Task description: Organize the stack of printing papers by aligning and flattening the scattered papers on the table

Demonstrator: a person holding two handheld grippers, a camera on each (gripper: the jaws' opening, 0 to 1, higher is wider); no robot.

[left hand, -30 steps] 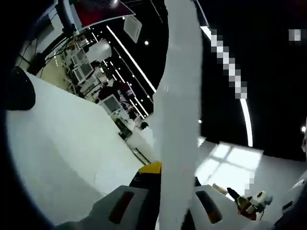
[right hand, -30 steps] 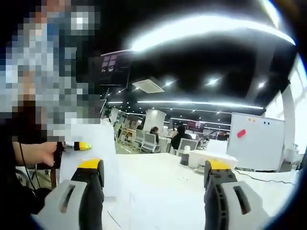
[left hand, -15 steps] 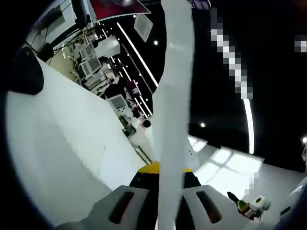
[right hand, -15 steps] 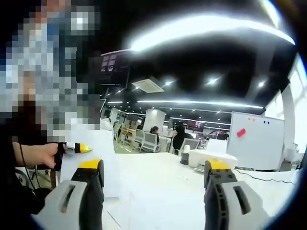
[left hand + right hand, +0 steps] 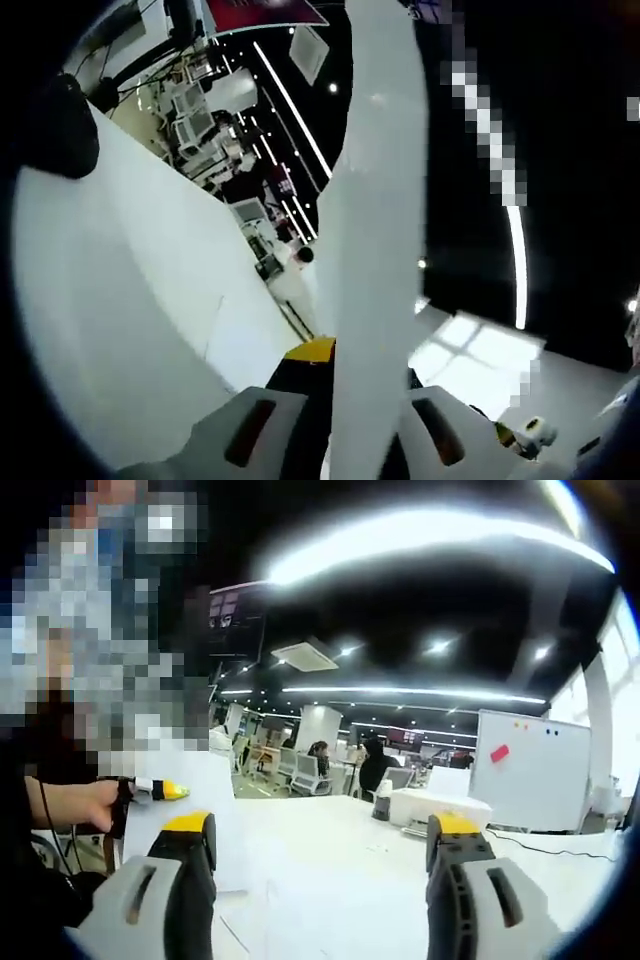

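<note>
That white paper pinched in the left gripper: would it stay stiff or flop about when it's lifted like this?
Probably floppy. The paper is thin and rises from the left gripper in a curve rather than a straight line, so it likely sways. In the right gripper view the sheet stands fairly upright though. It looks light, and the clamp seems to hold it without slipping.

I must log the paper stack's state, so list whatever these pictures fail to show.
- Left gripper view: the paper clamped in the left gripper stands edge-on; its sheet count and alignment cannot be told.
- Right gripper view: the open right gripper hides much of the table; sheets lying there are cut off by the bottom edge.
- Right gripper view: the whiteboard marks are too small to read.
</note>
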